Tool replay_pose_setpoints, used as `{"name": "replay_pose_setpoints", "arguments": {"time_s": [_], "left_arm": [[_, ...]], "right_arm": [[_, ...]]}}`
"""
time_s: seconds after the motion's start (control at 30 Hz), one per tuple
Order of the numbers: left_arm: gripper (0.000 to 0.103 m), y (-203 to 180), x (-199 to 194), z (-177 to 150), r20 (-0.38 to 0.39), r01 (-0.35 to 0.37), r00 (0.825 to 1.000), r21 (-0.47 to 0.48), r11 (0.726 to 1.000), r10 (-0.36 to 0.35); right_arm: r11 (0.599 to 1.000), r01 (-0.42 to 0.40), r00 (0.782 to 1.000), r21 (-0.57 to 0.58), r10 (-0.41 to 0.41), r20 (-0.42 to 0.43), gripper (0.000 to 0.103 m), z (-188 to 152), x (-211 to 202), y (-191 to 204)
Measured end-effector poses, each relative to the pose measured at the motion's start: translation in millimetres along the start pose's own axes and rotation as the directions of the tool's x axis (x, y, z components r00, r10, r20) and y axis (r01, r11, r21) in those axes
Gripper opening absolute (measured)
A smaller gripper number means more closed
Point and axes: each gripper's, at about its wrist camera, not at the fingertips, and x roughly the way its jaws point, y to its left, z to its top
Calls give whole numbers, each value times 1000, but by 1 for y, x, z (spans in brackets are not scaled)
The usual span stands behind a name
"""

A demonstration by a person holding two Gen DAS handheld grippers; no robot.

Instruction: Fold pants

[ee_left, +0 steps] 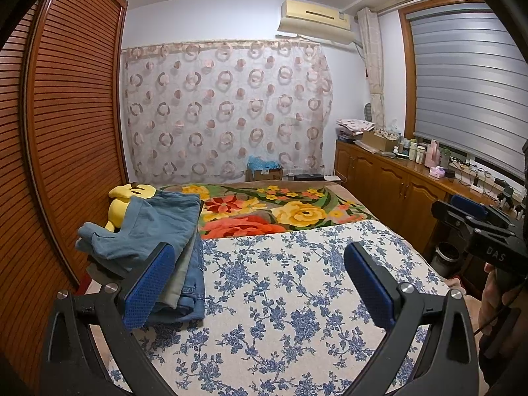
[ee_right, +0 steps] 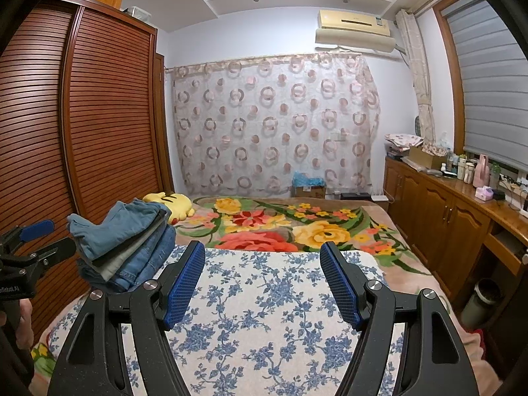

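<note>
Leftmost, against the wardrobe (ee_right: 109, 115), a stack of pants (ee_right: 132, 247) sits on the bed's left edge, several folded pairs with a teal pair on top, rumpled and overhanging toward the wardrobe. A yellow plush (ee_right: 175, 206) lies just behind the stack. Next comes the left gripper (ee_left: 260, 283), its 2 blue pads spread wide and holding nothing; in its own view its left finger overlaps the stack (ee_left: 155, 250), so the pants lie just ahead and to its left. Further right, the right gripper (ee_right: 262, 283) is likewise spread and empty, hovering over the blue-flowered cloth (ee_right: 264, 313) that covers the near part of the bed, with the stack well off to its left. The stack's long side seems to run away from the cameras toward the flowered blanket (ee_right: 297, 227). No pair lies spread on the cloth, so judging from this, the next move would be to take a pair from the stack; the left gripper is clearly the nearer, and the teal pair's loose overhanging edge looks like the easiest place to pinch.
</note>
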Motion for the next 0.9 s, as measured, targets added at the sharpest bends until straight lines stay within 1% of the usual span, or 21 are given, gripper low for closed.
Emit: {"name": "replay_pose_setpoints", "arguments": {"time_s": [0.9], "left_arm": [[102, -1, 1, -2, 2, 0, 1000, 2, 1000, 0]], "right_arm": [[1000, 1, 1000, -3, -1, 7, 74, -3, -2, 0]]}}
